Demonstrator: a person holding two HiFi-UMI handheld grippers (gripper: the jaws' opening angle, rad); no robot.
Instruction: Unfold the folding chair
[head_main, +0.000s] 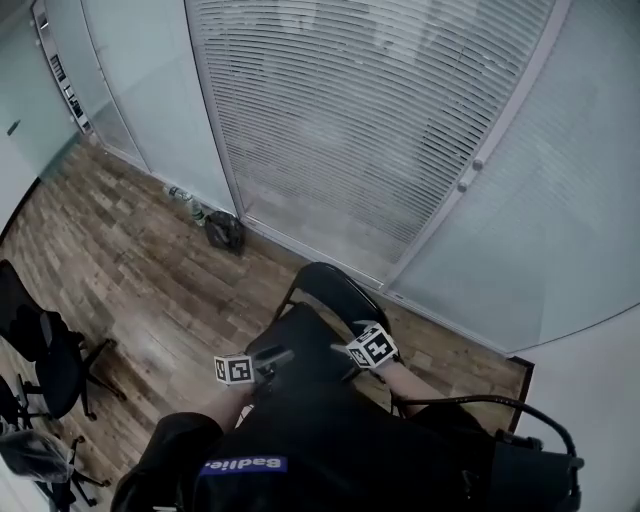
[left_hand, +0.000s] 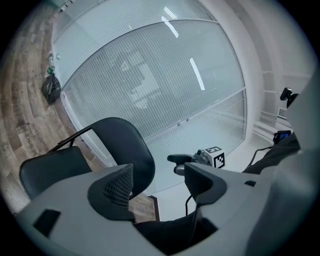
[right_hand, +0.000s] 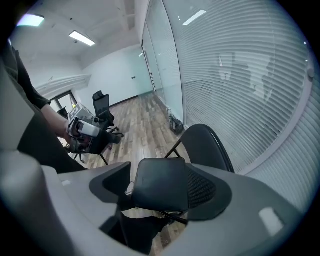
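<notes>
A black folding chair stands open on the wood floor, its back (head_main: 335, 287) toward the glass wall and its seat (head_main: 305, 335) level. My left gripper (head_main: 272, 357) hovers over the seat's near left part and my right gripper (head_main: 350, 360) over its near right part. From the left gripper (left_hand: 159, 172), open with nothing between its fingers, the seat (left_hand: 52, 169) and back (left_hand: 125, 147) lie to the left. The right gripper (right_hand: 160, 175) is open too, and the seat (right_hand: 160, 195) fills the gap between its jaws; contact is unclear.
A glass wall with blinds (head_main: 380, 130) runs close behind the chair. A black bag (head_main: 225, 232) and bottles (head_main: 185, 200) sit at its foot. Black office chairs (head_main: 45, 355) stand at the left. A cable (head_main: 500, 403) loops at my right side.
</notes>
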